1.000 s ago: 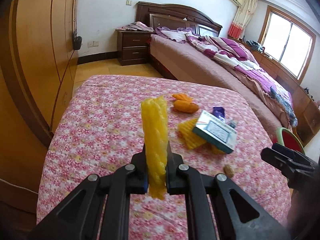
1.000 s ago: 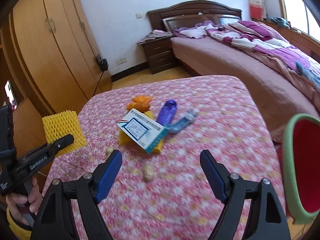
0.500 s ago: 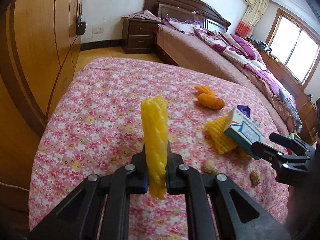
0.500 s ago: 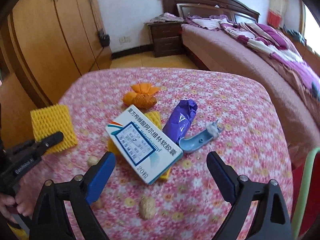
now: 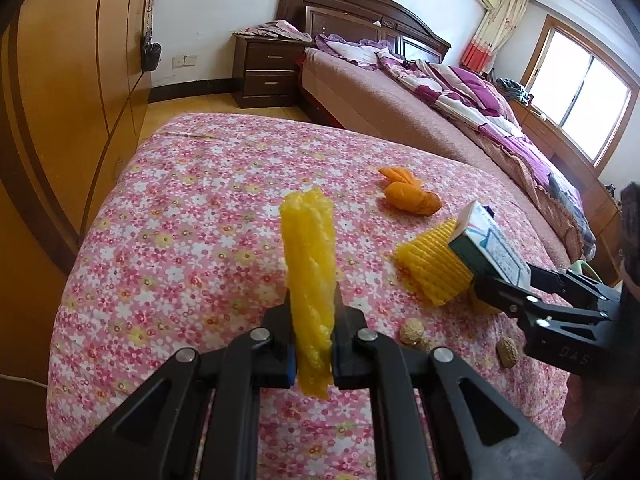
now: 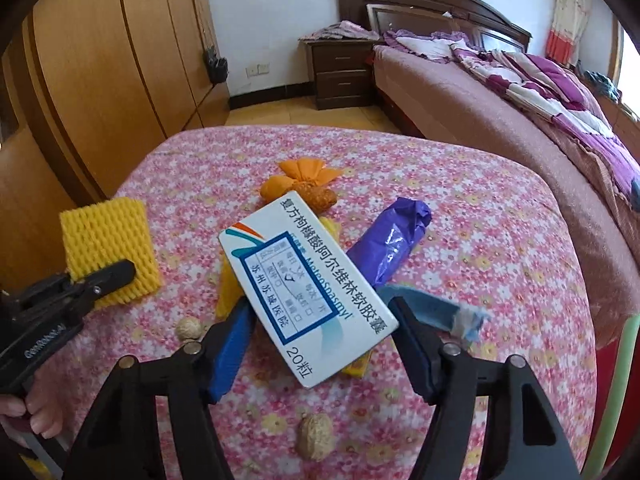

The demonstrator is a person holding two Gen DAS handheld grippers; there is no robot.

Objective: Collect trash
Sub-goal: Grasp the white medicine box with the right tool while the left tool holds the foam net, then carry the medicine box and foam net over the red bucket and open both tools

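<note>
While left tool [image 5: 313, 344] pinches ribbed yellow foam net [image 5: 310, 280] | right tool [image 6: 320, 344] spread around glossy flat medicine box [image 6: 306, 284], contact unclear

We see home bedroom. Large bed [image 5: 420, 92] with dark carved headboard [image 5: 360, 12], purple quilt. Nightstand [image 5: 268, 68] just left of bed, wooden wardrobe [image 5: 72, 80] further left. Curtained window [image 5: 584, 92] right of bed. Flowered bedspread [image 5: 192, 208] at bed's foot.
</note>
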